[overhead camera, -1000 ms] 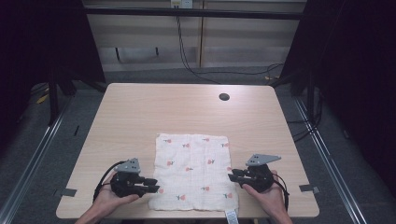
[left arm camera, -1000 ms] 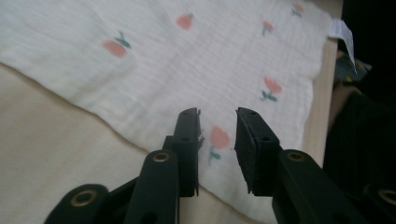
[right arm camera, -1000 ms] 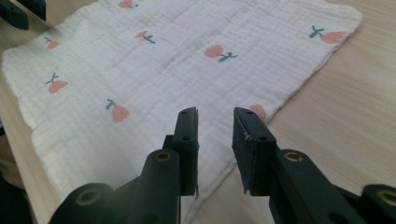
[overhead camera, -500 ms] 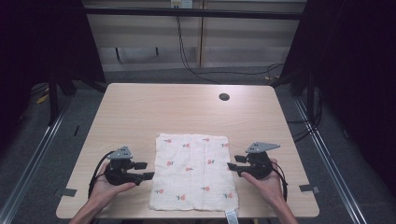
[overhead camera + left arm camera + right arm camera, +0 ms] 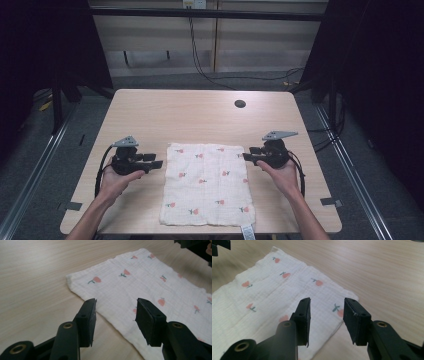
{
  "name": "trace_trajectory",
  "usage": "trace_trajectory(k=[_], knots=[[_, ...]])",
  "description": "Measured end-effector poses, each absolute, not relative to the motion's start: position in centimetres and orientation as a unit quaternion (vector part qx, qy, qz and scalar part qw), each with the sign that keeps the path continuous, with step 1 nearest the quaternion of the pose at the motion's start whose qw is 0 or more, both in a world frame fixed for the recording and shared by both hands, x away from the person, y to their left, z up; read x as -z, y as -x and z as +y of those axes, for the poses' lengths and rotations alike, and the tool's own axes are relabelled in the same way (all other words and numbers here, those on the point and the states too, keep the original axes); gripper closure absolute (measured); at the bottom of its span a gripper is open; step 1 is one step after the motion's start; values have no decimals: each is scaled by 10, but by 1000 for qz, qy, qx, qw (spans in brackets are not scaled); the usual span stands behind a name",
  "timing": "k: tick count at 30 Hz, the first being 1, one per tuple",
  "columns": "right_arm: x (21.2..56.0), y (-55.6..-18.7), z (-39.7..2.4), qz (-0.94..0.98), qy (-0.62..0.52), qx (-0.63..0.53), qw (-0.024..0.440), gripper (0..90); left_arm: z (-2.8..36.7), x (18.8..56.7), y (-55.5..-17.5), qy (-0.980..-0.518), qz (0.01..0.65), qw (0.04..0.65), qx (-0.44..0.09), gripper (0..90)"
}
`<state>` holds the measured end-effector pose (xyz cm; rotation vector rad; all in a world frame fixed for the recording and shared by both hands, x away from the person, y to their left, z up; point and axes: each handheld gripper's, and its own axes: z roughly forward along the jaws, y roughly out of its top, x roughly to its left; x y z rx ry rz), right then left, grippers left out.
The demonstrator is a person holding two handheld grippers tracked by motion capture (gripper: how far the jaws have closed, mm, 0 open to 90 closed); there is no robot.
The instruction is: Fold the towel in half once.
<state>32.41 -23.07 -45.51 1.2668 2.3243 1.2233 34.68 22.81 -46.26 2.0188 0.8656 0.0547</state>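
A white cloth [image 5: 207,182] printed with small red flowers lies flat on the wooden table [image 5: 190,120]. My left gripper [image 5: 156,161] hovers just off the cloth's far left corner, pointing at it. My right gripper [image 5: 247,154] sits at the far right corner. In the left gripper view the left gripper [image 5: 116,312] is open over the cloth's edge [image 5: 150,282]. In the right gripper view the right gripper [image 5: 327,312] is open above the cloth's corner [image 5: 274,295]. Both pairs of jaws have just been closing a little, with nothing between them.
A dark round hole [image 5: 240,103] marks the table's far side. Grey tape patches [image 5: 331,202] sit near the front corners. A white tag [image 5: 247,231] hangs from the cloth's near edge. Dark floor and rails flank the table.
Both hands have moved away from the person along the cloth's sides, from its near half up to its far corners. The cloth lies as before.
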Motion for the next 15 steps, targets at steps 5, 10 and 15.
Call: trace_trajectory(k=[5, 10, 15], knots=[[459, -346, -227, 795, -430, -415, 105, 614, 224, 457, -363, -820, 351, 451, -29, 550], [462, -361, -221, 798, -430, -409, 104, 635, 218, 458, -381, -816, 361, 450, -39, 548], [470, -376, -213, 807, -431, -389, 107, 635, 218, 471, -388, -811, 371, 451, -31, 543]])
